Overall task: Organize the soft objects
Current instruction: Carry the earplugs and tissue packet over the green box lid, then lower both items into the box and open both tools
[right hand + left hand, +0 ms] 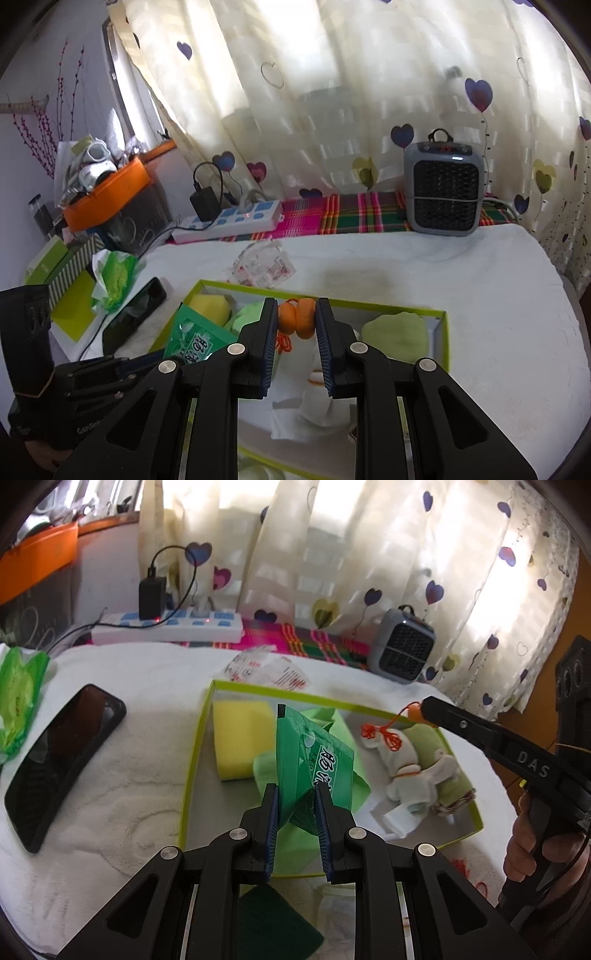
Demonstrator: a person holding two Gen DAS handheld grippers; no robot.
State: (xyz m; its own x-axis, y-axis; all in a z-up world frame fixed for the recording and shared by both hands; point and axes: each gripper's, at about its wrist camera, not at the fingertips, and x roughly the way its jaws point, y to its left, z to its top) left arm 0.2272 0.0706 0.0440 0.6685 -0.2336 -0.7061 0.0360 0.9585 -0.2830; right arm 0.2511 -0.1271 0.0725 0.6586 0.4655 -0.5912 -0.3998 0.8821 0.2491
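two grippers, both clamped on something: my left gripper pinches a green sachet by its lower edge, its long axis standing nearly upright above the green-rimmed box. my right gripper squeezes an orange two-lobed bead whose red cord runs to one white plush toy lying inside the box. also in the box: one yellow sponge and green cloths. beside the box lies one black phone on the white towel.

A black phone lies at nine o'clock on the white towel; power strip at eleven, grey heater at one.
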